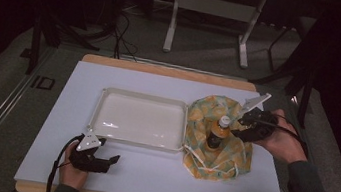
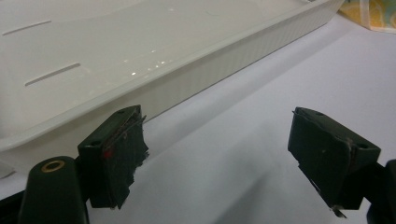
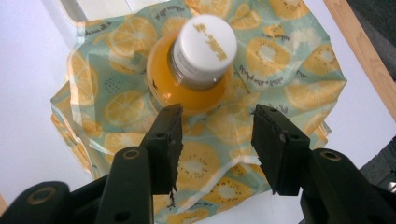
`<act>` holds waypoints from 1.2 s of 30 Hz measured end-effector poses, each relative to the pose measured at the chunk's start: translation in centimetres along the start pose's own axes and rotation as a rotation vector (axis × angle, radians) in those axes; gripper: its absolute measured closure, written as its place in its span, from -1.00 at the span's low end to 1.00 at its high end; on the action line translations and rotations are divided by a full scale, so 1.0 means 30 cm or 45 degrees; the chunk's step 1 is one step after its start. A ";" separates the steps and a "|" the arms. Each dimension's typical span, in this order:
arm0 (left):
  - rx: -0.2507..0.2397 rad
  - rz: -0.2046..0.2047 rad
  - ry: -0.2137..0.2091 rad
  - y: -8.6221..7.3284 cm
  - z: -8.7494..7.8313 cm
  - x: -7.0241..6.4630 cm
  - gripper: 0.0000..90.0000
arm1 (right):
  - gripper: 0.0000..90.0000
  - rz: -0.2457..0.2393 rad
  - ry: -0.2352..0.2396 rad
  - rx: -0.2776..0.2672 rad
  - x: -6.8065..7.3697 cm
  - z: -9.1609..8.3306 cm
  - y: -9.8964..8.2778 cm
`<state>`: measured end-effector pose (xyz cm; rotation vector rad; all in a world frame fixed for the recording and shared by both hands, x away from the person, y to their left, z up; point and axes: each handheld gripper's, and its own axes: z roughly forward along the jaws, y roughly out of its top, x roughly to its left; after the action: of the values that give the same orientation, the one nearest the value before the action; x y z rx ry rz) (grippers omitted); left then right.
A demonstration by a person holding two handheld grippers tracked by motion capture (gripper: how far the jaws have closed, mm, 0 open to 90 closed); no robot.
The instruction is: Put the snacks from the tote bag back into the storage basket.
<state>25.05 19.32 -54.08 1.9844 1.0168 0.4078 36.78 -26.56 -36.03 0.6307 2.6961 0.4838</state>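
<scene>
Right now, the small bottle of orange juice with a white screw cap (image 3: 196, 65) is standing upright in the middle of a soft fabric bag printed with orange and kiwi slices (image 3: 280, 60), and this bag is lying just beside the right end of the shallow white plastic tray (image 1: 140, 97). The right gripper (image 3: 217, 140) is hovering just beside the bottle, on the side away from the tray, and its black jaws are standing apart with nothing between them; the pads are not touching the bottle or the cloth. I think the bottle is sitting there so that the cloth can be lifted around it, and the jaws are parted so as not to tip it. The left gripper (image 2: 229, 154) is resting on the white table surface (image 1: 157, 175) close to the near left corner of the tray, with its jaws spread wide and empty. It is probably waiting there, out of the way of the bag.
</scene>
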 end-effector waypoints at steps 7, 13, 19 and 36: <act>0.000 0.001 0.000 0.000 0.000 0.000 -0.58 | 0.14 -0.017 0.018 0.011 0.002 0.008 0.031; 0.002 0.000 -0.002 0.000 0.000 0.000 -0.58 | 0.13 -0.023 0.035 0.011 0.003 0.022 0.054; 0.002 0.000 0.000 0.000 0.000 -0.001 -0.58 | 0.13 -0.015 0.042 0.022 -0.003 0.040 0.073; 0.015 0.005 0.001 0.002 0.002 0.000 -0.58 | 0.30 0.031 0.089 0.063 -0.012 0.075 0.110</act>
<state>25.12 19.26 -54.09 1.9974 1.0178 0.4053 39.16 -23.39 -36.65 0.6731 2.7769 0.4548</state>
